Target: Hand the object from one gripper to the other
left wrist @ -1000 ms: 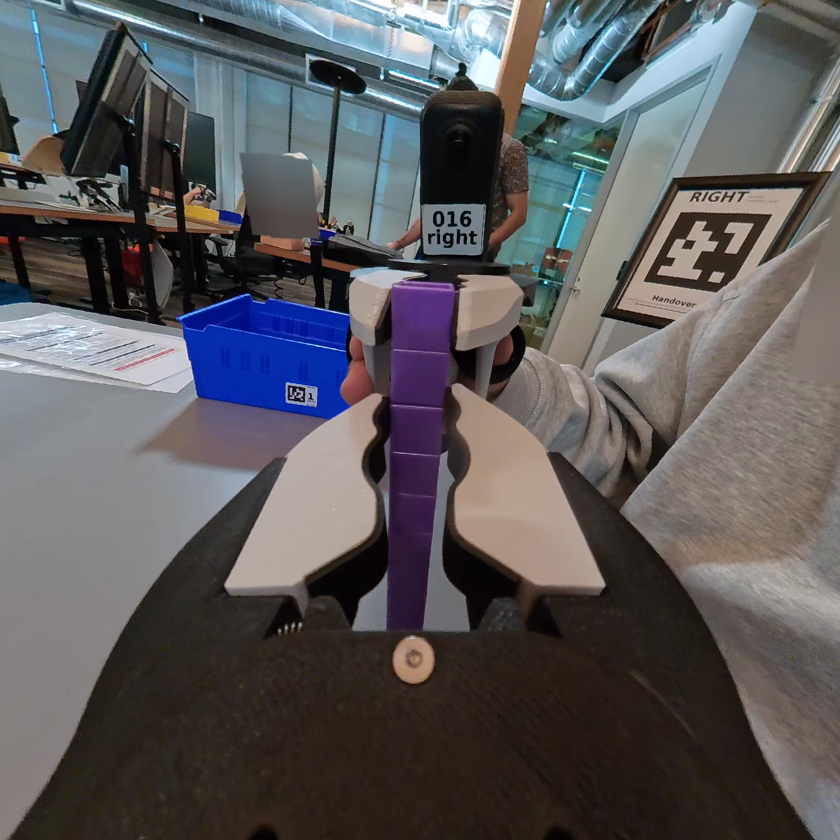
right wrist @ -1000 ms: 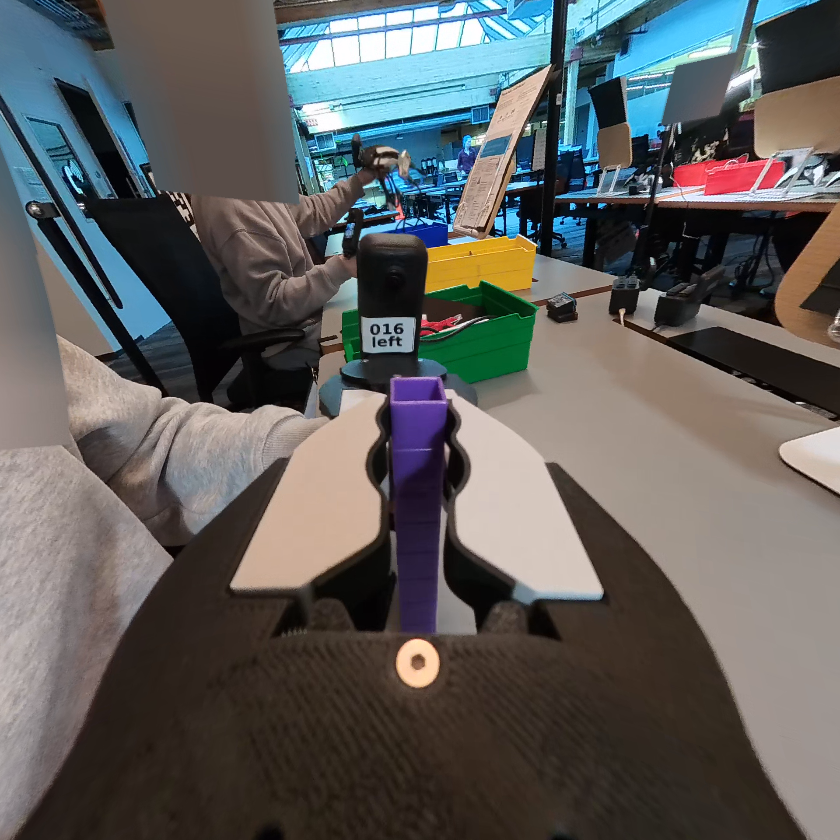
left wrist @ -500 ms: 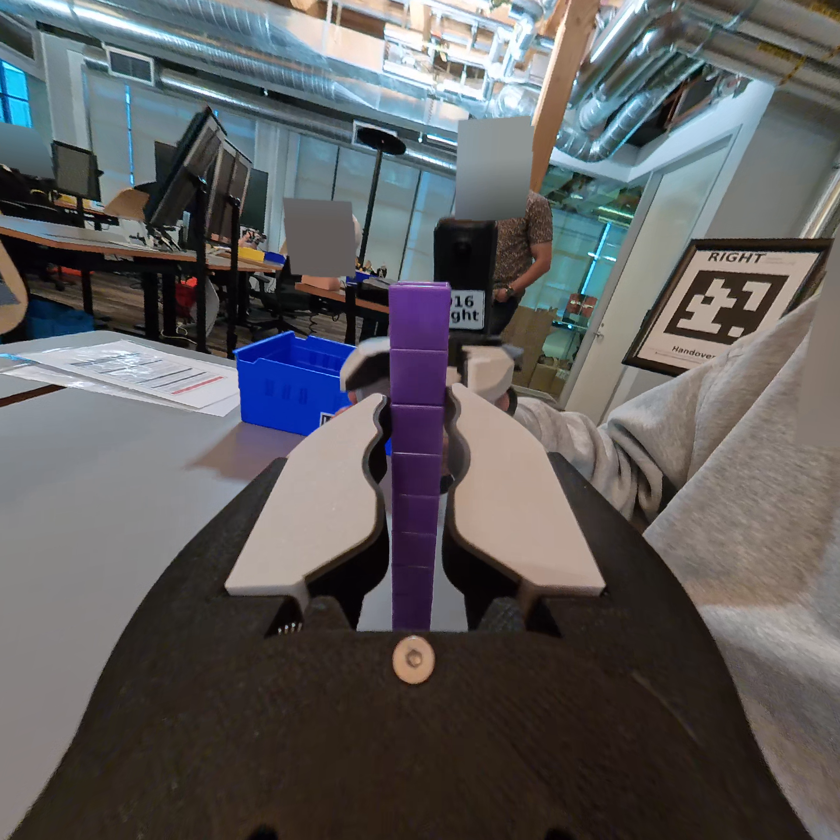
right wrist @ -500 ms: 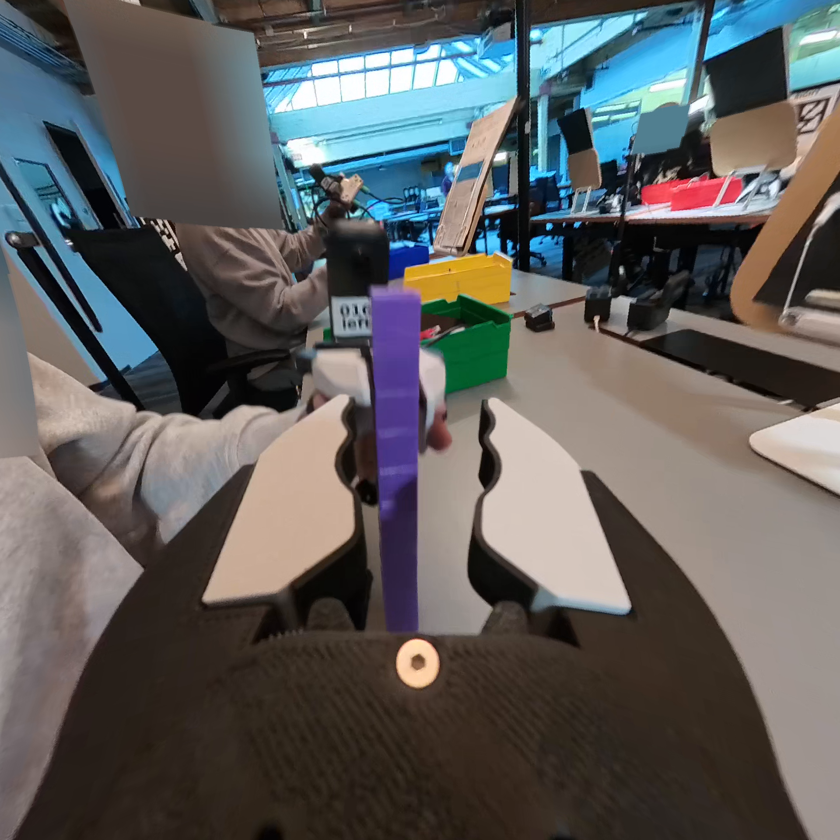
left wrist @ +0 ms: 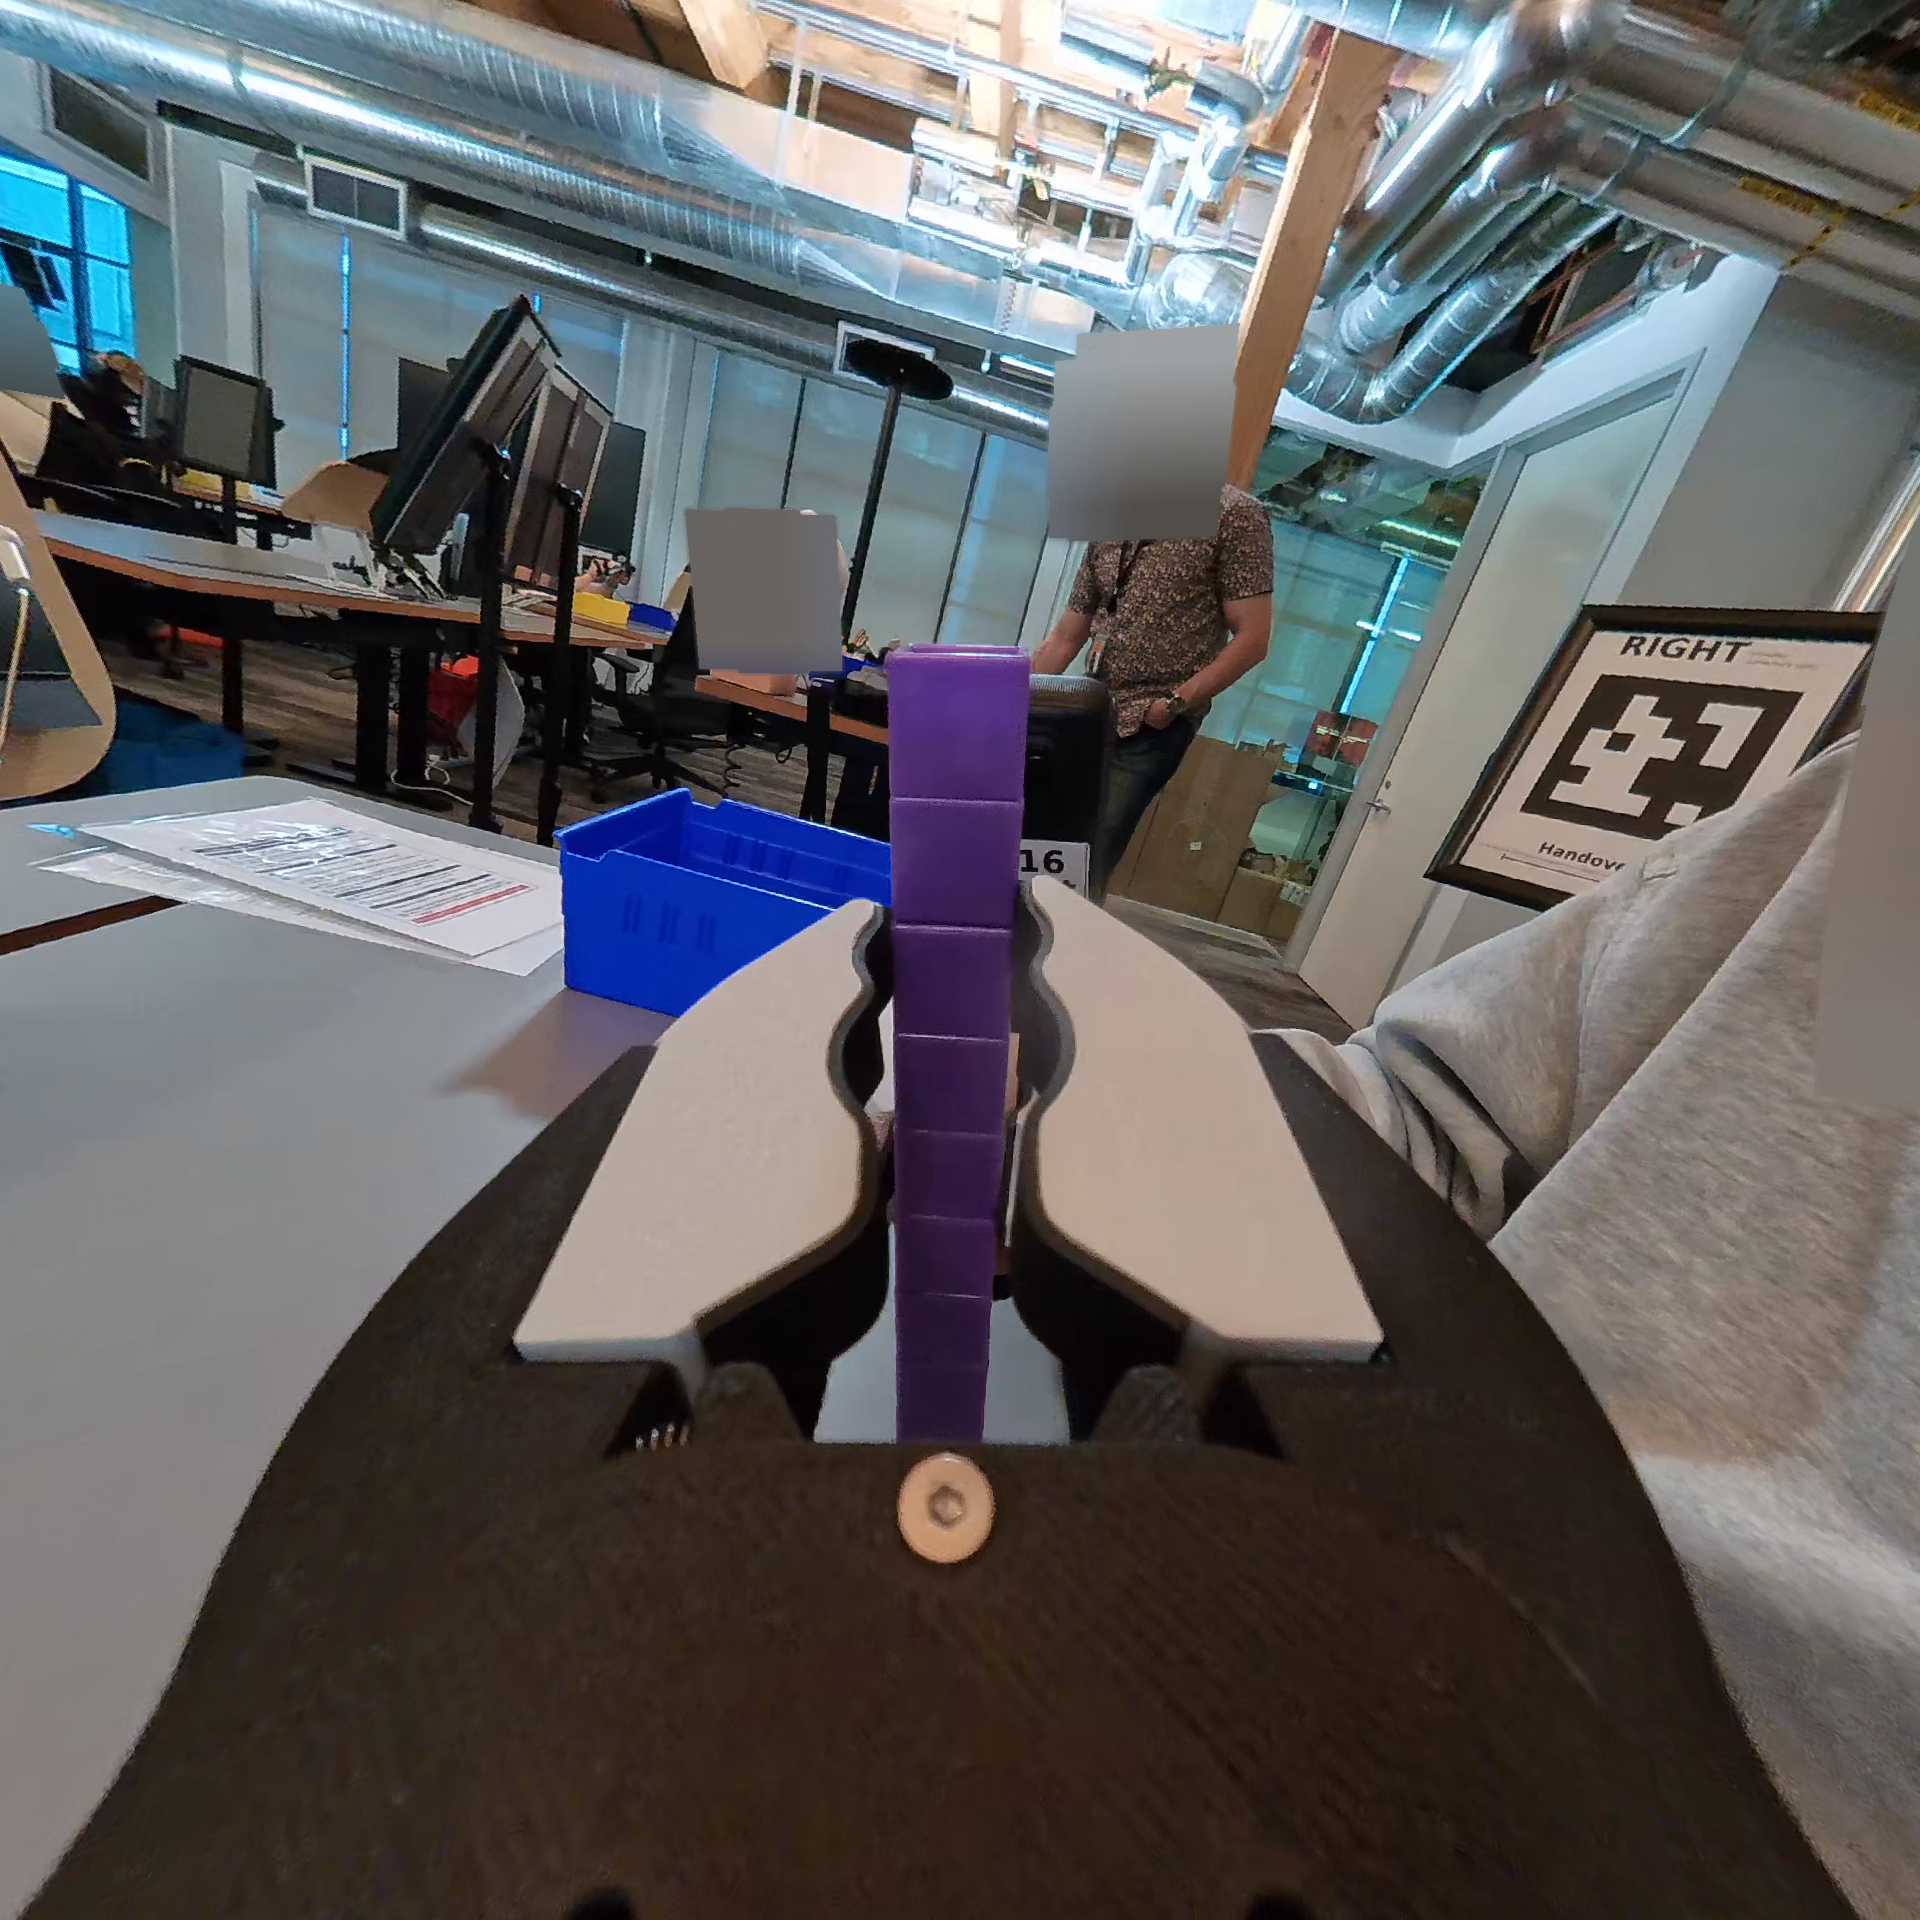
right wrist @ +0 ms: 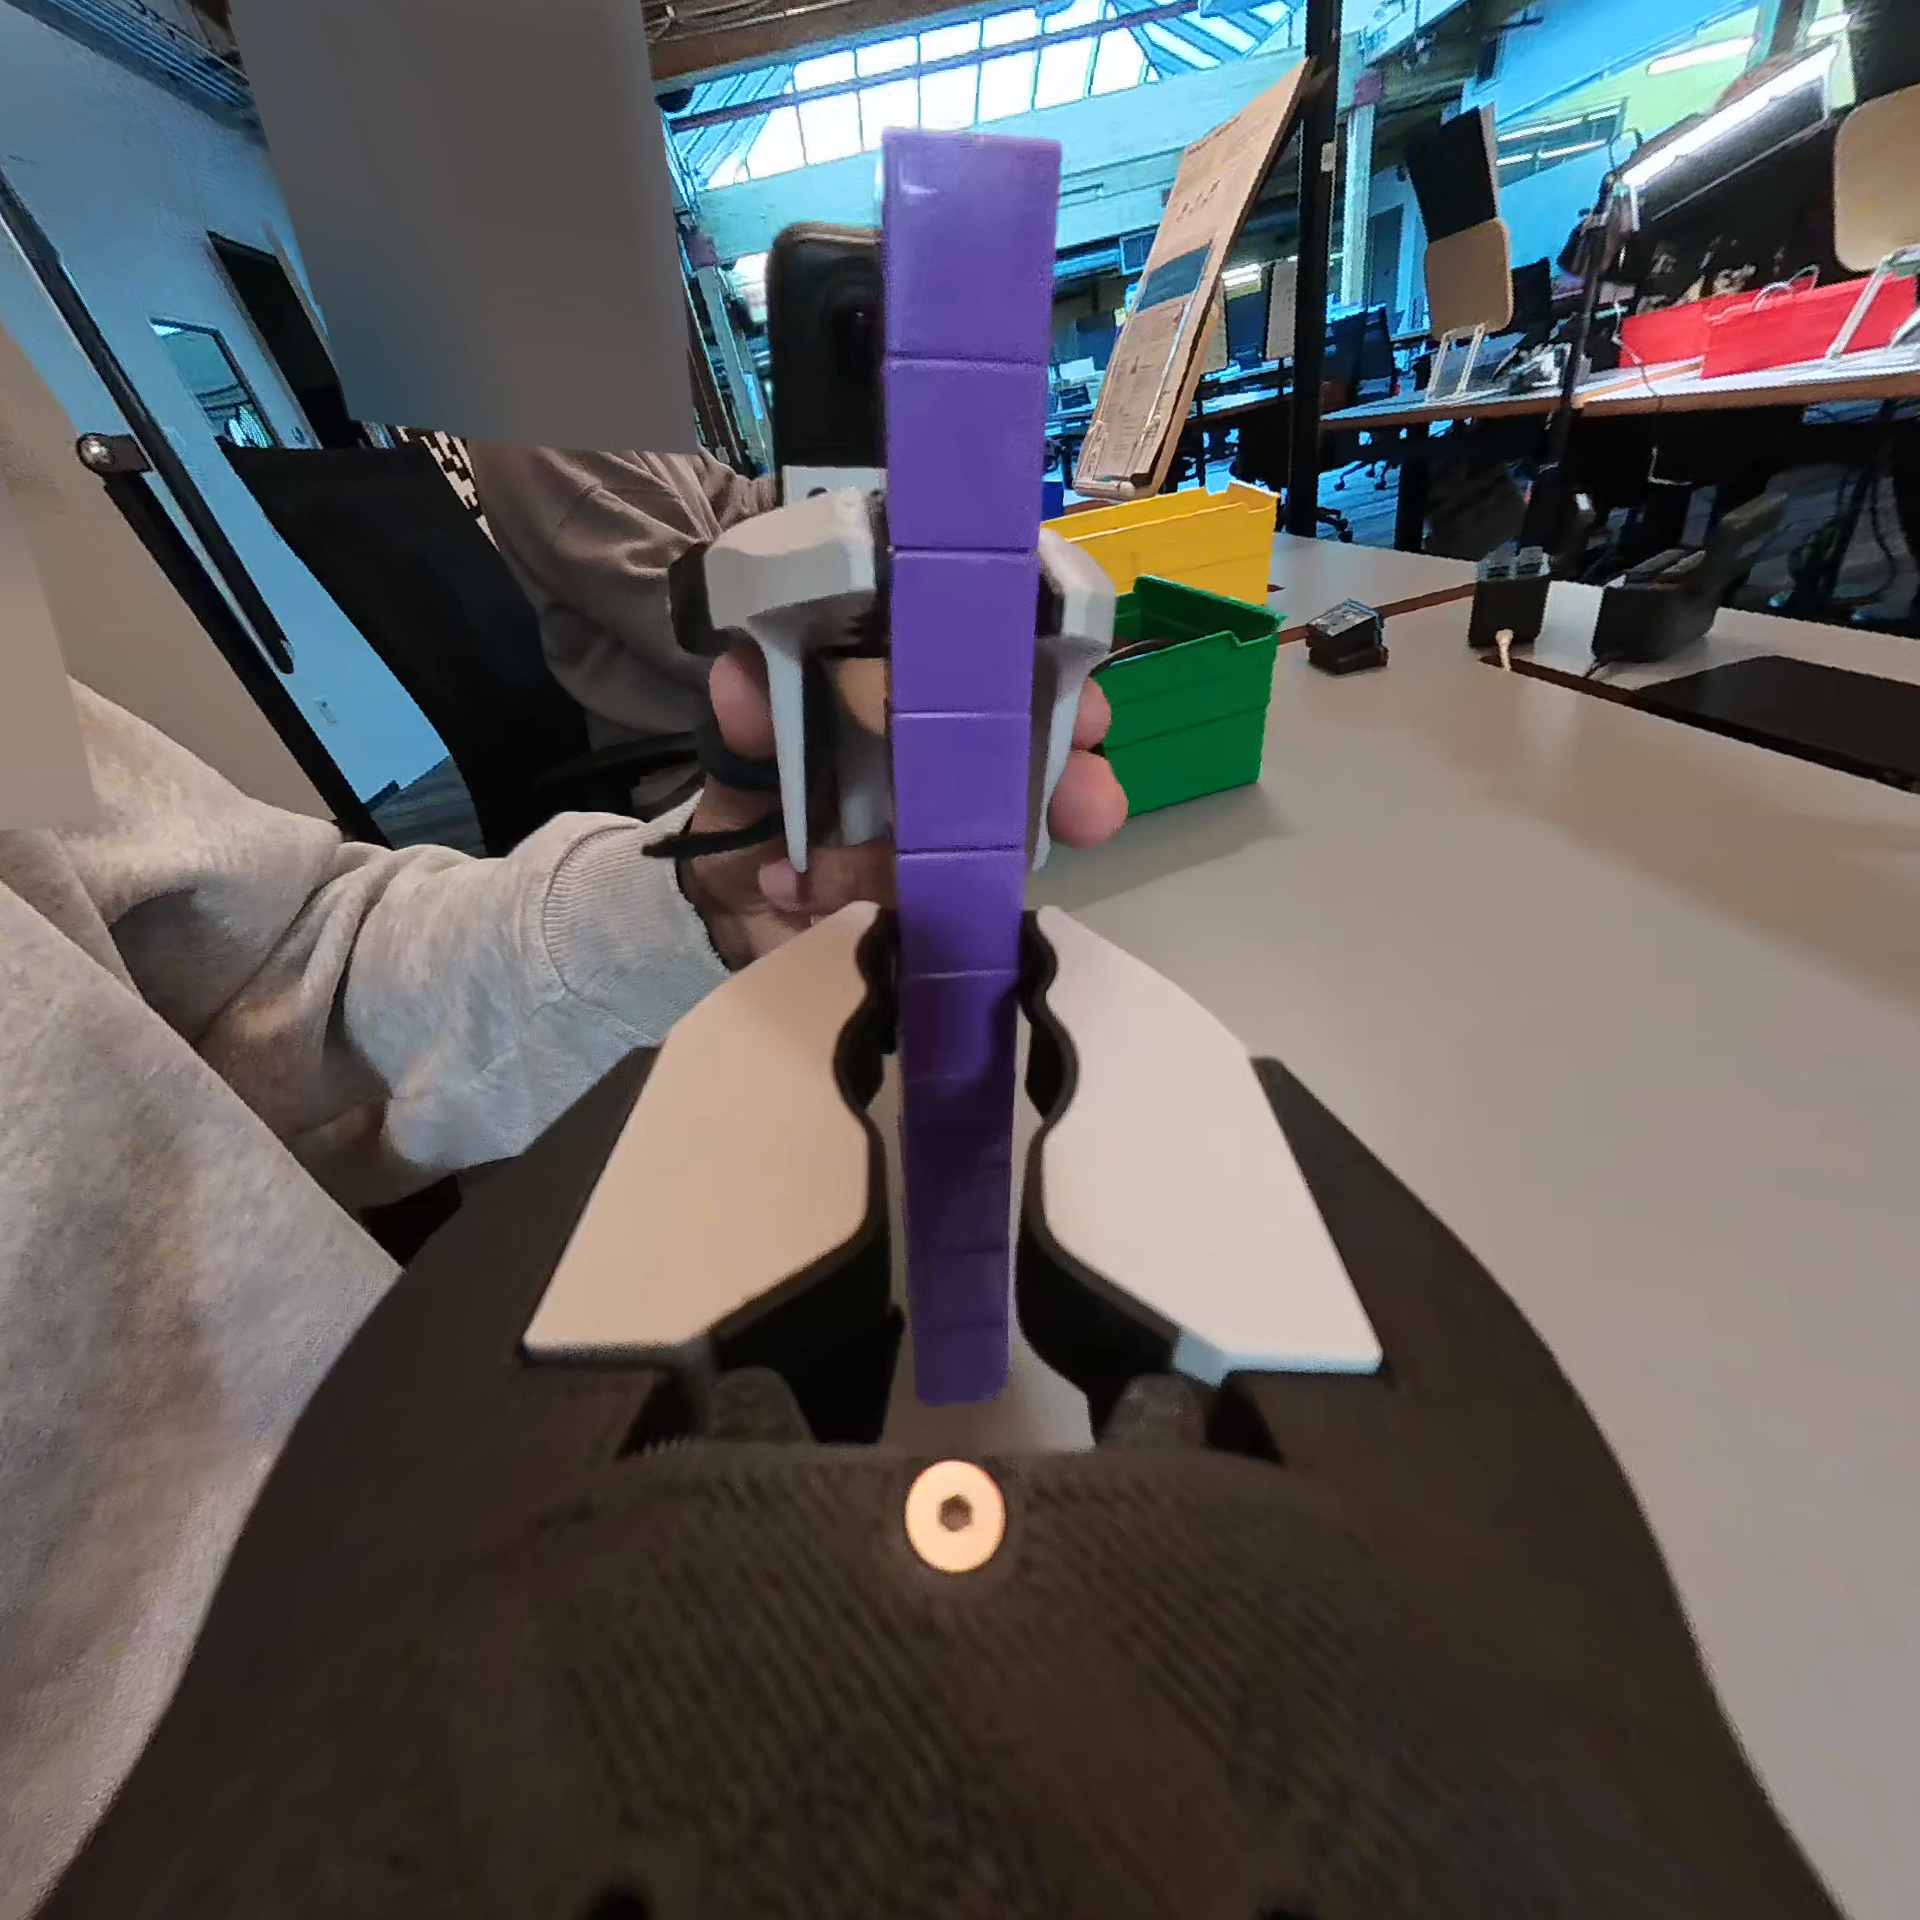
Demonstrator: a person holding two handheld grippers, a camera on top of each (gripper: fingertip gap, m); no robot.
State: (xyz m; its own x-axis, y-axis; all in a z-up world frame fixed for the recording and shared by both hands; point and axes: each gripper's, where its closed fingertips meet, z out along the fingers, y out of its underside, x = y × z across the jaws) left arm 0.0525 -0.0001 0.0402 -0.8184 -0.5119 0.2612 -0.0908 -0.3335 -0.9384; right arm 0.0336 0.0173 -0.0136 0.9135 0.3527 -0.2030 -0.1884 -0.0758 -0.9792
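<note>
A long purple bar [left wrist: 951, 862] made of several stacked segments stands upright between both grippers. My left gripper [left wrist: 954, 914] is shut on it, fingertips pressed on both sides. In the right wrist view the bar [right wrist: 961, 468] rises high, and the left gripper [right wrist: 961, 582] grips it farther off, higher up. My right gripper [right wrist: 956, 920] has its fingers closed against the bar's lower part. In the left wrist view only the right gripper's black camera housing [left wrist: 1065, 748] shows behind the bar; its fingers are hidden.
A blue bin [left wrist: 717, 894] and paper sheets [left wrist: 343, 873] lie on the grey table [left wrist: 260, 1091]. A green bin [right wrist: 1184, 707], a yellow bin [right wrist: 1174, 540] and small black devices [right wrist: 1345, 639] sit on the table [right wrist: 1455, 987]. A grey sleeve [right wrist: 364, 956] is at the left. About 6 cm separates my left fingertips from my right.
One second ago both grippers held the bar. Half a second ago the right gripper was open and drawn back. Now its fingers have closed on the bar again, nearer the left gripper.
</note>
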